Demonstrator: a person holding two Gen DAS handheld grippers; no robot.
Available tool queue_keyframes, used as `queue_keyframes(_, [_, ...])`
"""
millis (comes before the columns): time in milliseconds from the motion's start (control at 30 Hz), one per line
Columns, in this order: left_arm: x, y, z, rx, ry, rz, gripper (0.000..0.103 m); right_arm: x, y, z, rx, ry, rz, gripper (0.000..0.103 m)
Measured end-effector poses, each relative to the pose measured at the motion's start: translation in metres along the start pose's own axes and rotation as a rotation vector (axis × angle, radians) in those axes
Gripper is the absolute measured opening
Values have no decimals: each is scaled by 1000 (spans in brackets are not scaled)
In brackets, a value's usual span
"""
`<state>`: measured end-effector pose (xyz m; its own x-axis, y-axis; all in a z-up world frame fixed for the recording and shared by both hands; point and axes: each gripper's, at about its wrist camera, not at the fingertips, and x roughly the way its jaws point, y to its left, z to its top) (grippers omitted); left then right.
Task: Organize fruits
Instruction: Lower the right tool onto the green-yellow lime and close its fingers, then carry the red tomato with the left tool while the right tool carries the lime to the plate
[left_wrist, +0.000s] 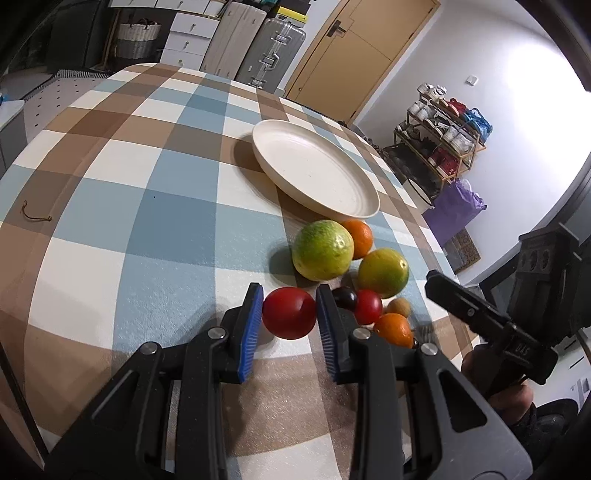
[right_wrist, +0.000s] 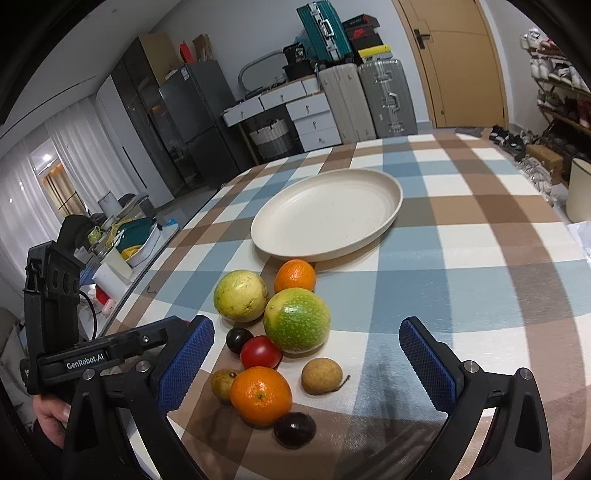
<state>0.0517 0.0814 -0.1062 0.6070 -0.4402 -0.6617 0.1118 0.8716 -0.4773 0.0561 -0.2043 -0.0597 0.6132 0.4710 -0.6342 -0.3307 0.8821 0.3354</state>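
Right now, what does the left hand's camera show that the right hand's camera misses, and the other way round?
Only the left wrist view shows a red tomato clamped in the left gripper. Only the right wrist view shows the right gripper open and empty, and a dark plum nearest the camera. Both show the empty cream plate, the greenest citrus and the checked tablecloth.

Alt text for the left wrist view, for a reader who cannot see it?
The left gripper is shut on a red tomato above a checked tablecloth. Beyond it lie green citrus, oranges and small fruits, then an empty cream plate. The right gripper's black body shows at the right edge.
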Motion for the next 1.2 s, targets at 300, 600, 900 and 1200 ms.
queue_keyframes(300, [2,3,15,-9,-13,-1,21,24,-1,7,4,50,44,91])
queue_keyframes(600, [7,9,16,-25,1,5,20,50,-8,5,49,144,79,51])
queue_keyframes(900, [3,11,17,-23,1,20,21,43,-15,3,80,103,96,50])
queue_keyframes(1200, [6,6,13,-4,40,32,21,33,-20,2,97,76,110,50])
